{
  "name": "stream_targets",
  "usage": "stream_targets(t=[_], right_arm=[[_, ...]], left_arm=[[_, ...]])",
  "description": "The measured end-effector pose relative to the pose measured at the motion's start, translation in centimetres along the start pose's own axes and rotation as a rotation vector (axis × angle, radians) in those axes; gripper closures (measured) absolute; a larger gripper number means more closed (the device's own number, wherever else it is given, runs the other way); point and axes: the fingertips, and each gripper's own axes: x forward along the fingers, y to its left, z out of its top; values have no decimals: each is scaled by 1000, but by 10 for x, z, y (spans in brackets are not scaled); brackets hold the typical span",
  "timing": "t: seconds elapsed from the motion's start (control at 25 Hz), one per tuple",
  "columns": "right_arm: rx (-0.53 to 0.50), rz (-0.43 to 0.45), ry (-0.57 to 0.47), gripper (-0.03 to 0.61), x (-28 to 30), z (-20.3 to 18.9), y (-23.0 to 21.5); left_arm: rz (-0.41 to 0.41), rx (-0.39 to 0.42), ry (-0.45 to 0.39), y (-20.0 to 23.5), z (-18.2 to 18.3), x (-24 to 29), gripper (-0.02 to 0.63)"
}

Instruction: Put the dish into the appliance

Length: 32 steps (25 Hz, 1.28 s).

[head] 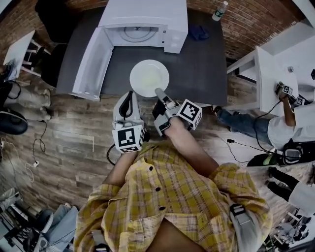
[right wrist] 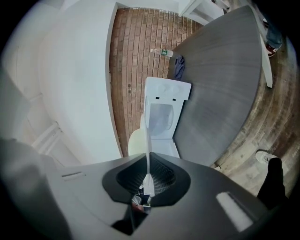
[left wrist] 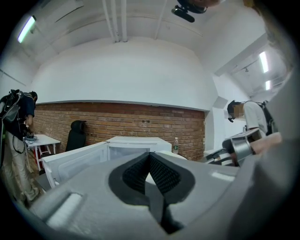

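Observation:
A round white plate (head: 149,78) hovers over the dark grey table (head: 202,69), just in front of the white microwave (head: 147,22). The microwave's door (head: 91,61) is swung open to the left. My right gripper (head: 158,92) is shut on the plate's near rim. In the right gripper view the plate (right wrist: 148,140) runs edge-on between the pads, with the microwave (right wrist: 161,117) beyond it. My left gripper (head: 129,94) hangs left of the plate, near its rim. It is shut and holds nothing; in the left gripper view its pads (left wrist: 161,176) meet, and the microwave (left wrist: 126,147) shows behind them.
A blue cloth (head: 199,32) lies on the table right of the microwave. A bottle (head: 220,11) stands by the brick wall. A white table (head: 275,69) and a seated person (head: 290,123) are at the right. A black chair (head: 54,19) is at the upper left, and cables (head: 37,147) trail on the wooden floor.

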Motion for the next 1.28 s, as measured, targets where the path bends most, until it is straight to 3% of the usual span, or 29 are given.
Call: stream_targets(t=[0.76,1.28], right_arm=[[35,-40,-118,563,114,6,5],[51,-44,-137,563,143,24,1]], left_arm=[[-128,-19,-14,92,17,77,617],[-136,-34,-5,107,14,105,617]])
